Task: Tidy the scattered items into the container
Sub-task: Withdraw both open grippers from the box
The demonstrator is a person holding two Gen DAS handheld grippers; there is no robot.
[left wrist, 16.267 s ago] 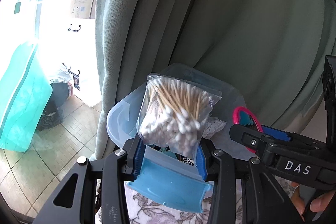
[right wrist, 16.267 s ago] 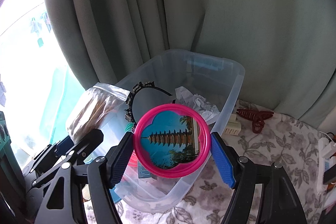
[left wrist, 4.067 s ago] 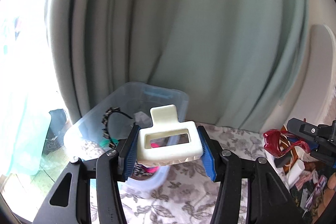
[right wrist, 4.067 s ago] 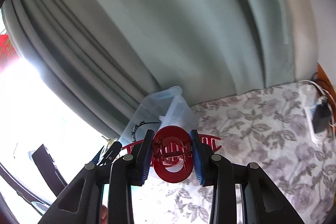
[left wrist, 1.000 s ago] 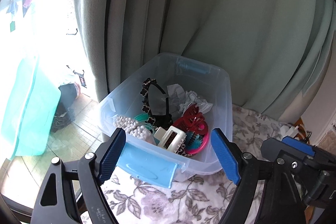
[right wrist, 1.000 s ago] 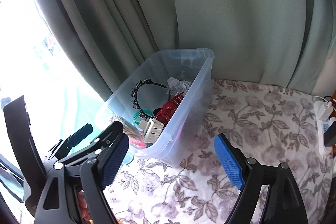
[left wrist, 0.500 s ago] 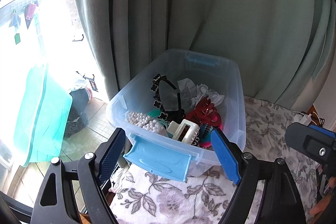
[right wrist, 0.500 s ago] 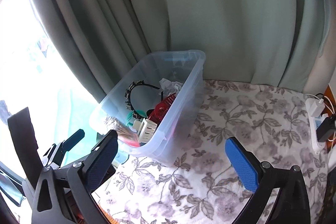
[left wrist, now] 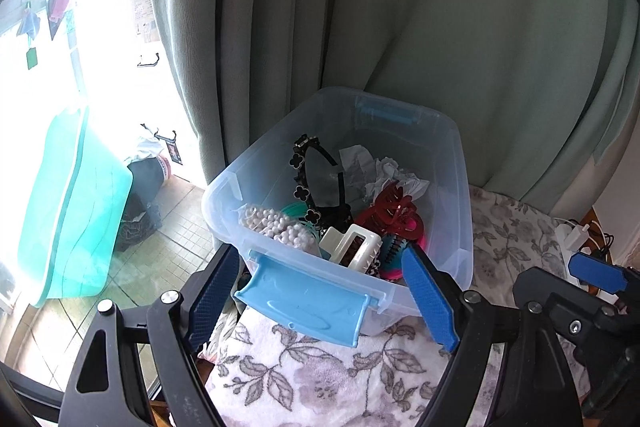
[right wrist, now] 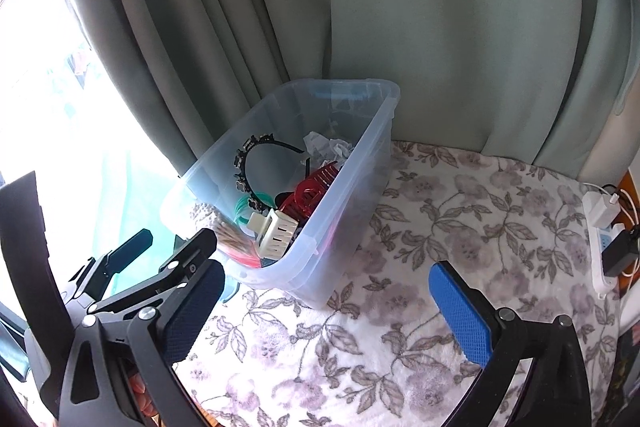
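A clear plastic bin point(left wrist: 460, 187) with a blue latch point(left wrist: 304, 307) stands on the floral cloth, also in the right wrist view point(right wrist: 360, 163). Inside lie a black headband point(left wrist: 304, 167), a bag of cotton swabs point(left wrist: 272, 227), a cream hair claw point(left wrist: 352, 247), a red hair claw point(left wrist: 394, 205), a pink mirror point(left wrist: 416, 227) and crumpled paper point(left wrist: 384, 171). My left gripper point(left wrist: 324, 301) is open and empty just in front of the bin. My right gripper point(right wrist: 328, 311) is open and empty, over the cloth to the right of the bin.
A green-grey curtain point(right wrist: 400, 27) hangs right behind the bin. A white power strip with plugs point(right wrist: 604, 231) lies at the cloth's right edge. Left of the bin the surface ends; a teal tub point(left wrist: 68, 207) stands on the tiled floor below.
Both grippers have drawn back a little from the bin and stayed open. The items in the bin have not moved.
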